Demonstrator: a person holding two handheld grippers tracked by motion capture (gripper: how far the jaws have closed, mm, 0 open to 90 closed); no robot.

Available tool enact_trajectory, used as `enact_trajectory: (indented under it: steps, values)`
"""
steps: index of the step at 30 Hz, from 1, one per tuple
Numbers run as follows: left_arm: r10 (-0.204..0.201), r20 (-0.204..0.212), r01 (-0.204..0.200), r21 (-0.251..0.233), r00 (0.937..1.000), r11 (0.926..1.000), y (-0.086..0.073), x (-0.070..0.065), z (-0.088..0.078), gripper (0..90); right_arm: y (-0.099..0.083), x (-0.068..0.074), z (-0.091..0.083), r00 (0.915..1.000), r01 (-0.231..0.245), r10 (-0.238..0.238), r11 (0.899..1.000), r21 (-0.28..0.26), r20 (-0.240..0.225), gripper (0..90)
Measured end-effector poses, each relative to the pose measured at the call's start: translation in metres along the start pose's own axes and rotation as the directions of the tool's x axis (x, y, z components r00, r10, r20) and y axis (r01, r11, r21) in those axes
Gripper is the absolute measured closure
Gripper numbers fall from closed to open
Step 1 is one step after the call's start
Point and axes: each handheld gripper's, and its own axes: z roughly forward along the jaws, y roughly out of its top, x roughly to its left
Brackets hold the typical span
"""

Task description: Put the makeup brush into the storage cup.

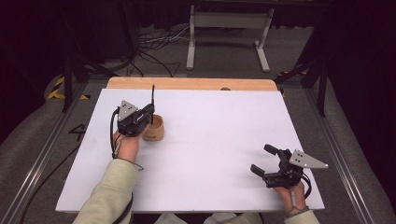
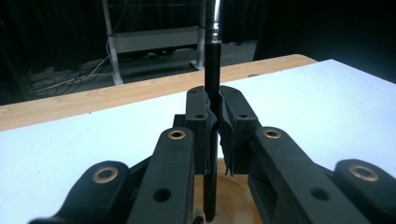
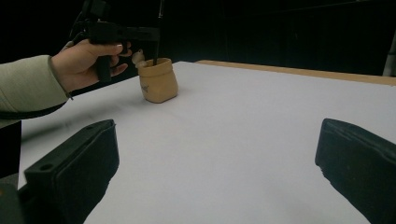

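Sleeves: pale green, long, ribbed cuffs at both wrists.
Left gripper (image 1: 150, 113): black body, brass-ringed screw holes, grey three-cornered plate, black cable.
Right gripper (image 1: 264, 159): black, matching grey plate.

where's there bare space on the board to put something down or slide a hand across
Most of the white board is bare: the whole middle between the wooden cup and the right gripper, the far right corner up to the wooden strip, and the near edge between the two forearms. It is crowded only at the cup, where the left gripper holds a black rod upright in it.
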Motion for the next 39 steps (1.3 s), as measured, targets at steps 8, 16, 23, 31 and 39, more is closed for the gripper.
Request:
enact_trajectory:
  steps: [8, 16, 23, 31, 39]
  values:
    - [0.018, 0.002, -0.018, 0.017, 0.9998, 0.9997, -0.002, -0.001, 0.000, 82.5, 0.000, 0.000, 0.000, 1.0000, 0.001, -0.001, 1.000, -0.001, 0.001, 0.0]
    - [0.016, -0.009, -0.016, 0.033, 0.9998, 0.9993, -0.003, 0.001, -0.003, 82.4, 0.000, 0.001, 0.000, 1.0000, 0.003, -0.003, 1.000, 0.001, -0.001, 0.0]
    - [0.002, 0.019, -0.002, -0.042, 0.9998, 0.9991, 0.002, 0.005, -0.009, 43.2, 0.000, 0.001, 0.000, 1.0000, 0.003, -0.003, 1.000, 0.003, 0.000, 0.0]
    - [-0.010, 0.089, 0.017, -0.081, 0.9960, 0.9966, 0.012, 0.004, -0.021, 19.7, 0.001, 0.000, 0.000, 0.9999, 0.009, -0.009, 1.000, 0.004, 0.011, 0.0]
    - [-0.001, 0.144, 0.016, -0.102, 0.9895, 0.9947, 0.020, -0.004, -0.039, 13.2, 0.008, -0.001, -0.007, 0.9976, 0.055, -0.055, 0.998, 0.001, 0.041, 0.0]
